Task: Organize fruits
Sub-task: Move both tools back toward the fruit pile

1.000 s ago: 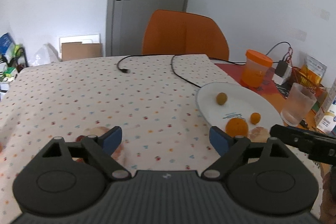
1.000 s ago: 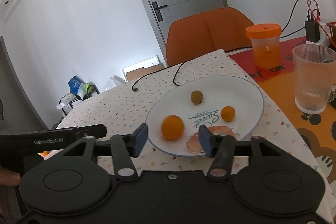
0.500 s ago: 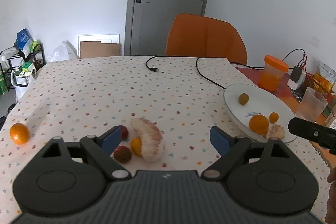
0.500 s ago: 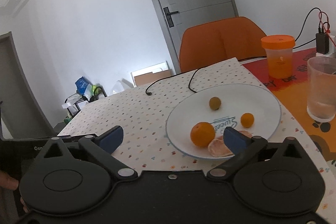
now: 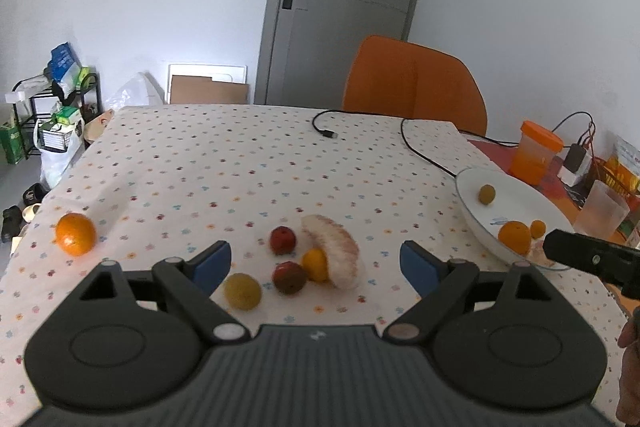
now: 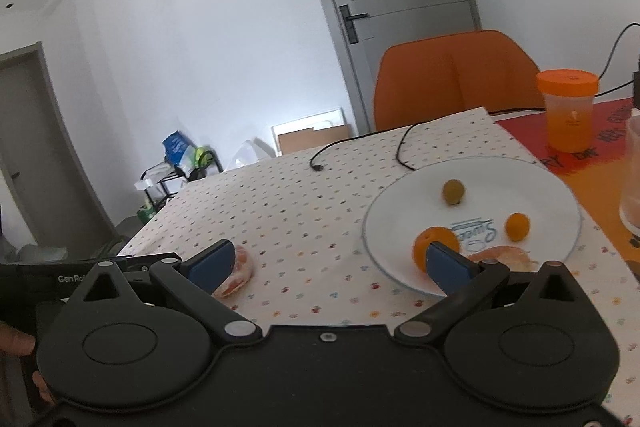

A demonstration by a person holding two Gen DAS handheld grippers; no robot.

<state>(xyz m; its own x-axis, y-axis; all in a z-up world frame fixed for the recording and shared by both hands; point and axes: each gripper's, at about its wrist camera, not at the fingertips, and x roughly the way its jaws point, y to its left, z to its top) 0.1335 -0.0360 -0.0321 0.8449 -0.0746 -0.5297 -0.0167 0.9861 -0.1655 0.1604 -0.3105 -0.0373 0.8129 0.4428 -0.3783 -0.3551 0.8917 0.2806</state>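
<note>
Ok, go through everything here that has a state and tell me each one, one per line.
left claw: open, empty.
right claw: open, empty, jaws just opened wide.
white plate: holds four fruits.
door: closed.
orange-lidded jar: lid on, upright.
clear glass: upright.
black cable: loose end unplugged on the tablecloth.
pomelo segment: peeled, on the tablecloth.

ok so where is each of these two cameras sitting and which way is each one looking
Left wrist view: rides the left gripper, looks across the dotted tablecloth at loose fruit, door beyond; its open jaws, the right gripper's body and fingers of a hand at the right edge show.
Right wrist view: rides the right gripper, looks toward the plate; its open jaws, the left gripper and a hand at the left edge show.
Shared: plate, orange chair, orange-lidded cup, black cable, door.
</note>
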